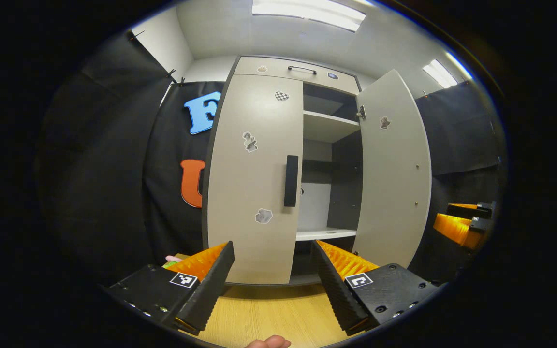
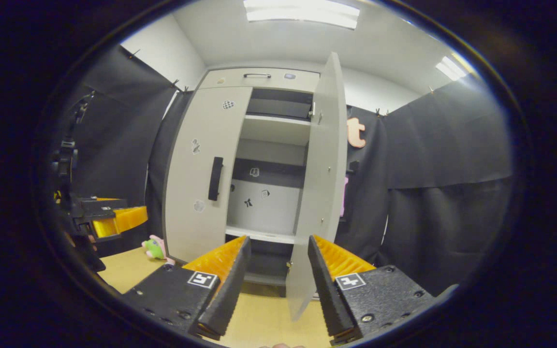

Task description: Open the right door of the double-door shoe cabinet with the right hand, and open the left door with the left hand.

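R door swung open, L door closed; plush toy by cabinet.

Just a little green-and-pink plush toy sitting on the wooden bench, ceiling light panels glowing overhead.

two doors, one toy

Light wooden table — shoe cabinet standing on it, small plush toy beside.
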A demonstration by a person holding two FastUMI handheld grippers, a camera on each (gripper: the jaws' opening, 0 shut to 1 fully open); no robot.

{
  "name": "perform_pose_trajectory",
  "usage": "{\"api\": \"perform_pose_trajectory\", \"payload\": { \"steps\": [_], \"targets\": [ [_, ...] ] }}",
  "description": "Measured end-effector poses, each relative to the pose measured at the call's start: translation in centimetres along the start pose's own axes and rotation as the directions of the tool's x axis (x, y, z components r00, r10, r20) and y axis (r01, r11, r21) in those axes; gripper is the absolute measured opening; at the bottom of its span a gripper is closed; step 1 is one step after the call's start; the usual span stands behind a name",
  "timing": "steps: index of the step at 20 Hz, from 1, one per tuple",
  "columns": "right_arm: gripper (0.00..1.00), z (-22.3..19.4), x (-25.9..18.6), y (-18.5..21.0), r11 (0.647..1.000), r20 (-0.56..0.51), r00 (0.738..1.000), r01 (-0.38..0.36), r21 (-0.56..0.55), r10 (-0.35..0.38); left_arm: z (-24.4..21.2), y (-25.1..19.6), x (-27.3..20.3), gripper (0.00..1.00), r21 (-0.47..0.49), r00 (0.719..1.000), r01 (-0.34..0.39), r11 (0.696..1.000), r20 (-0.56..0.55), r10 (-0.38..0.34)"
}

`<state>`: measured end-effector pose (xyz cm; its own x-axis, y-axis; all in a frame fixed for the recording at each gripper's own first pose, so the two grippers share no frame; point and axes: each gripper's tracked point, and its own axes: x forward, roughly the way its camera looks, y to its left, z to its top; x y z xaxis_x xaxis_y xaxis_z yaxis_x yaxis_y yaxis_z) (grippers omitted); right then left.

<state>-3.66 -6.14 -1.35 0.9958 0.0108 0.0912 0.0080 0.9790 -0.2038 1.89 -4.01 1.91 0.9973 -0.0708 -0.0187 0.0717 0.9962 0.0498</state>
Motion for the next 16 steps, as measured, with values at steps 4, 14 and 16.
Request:
{"api": "perform_pose_trajectory", "payload": {
  "steps": [4,14,16],
  "targets": [
    [0.92,0.2,-0.3,1.3,0.999,-0.005,0.999,-0.032,0.017,0.032,3.5,-1.6,3.8,0.95,0.039,0.996,0.050,0.998,0.074,-0.053],
    [0.92,-3.3,-2.0,-1.5,0.994,-0.103,0.995,0.005,0.107,0.006,8.0,-4.2,17.2,0.95,0.076,0.993,0.060,0.995,0.101,-0.068],
    [0.92,-3.4,-2.4,-2.4,0.993,-0.107,0.994,0.026,0.115,-0.014,7.9,-4.5,19.7,0.95,0.096,0.993,0.058,0.994,0.093,-0.067]
  ]
}}
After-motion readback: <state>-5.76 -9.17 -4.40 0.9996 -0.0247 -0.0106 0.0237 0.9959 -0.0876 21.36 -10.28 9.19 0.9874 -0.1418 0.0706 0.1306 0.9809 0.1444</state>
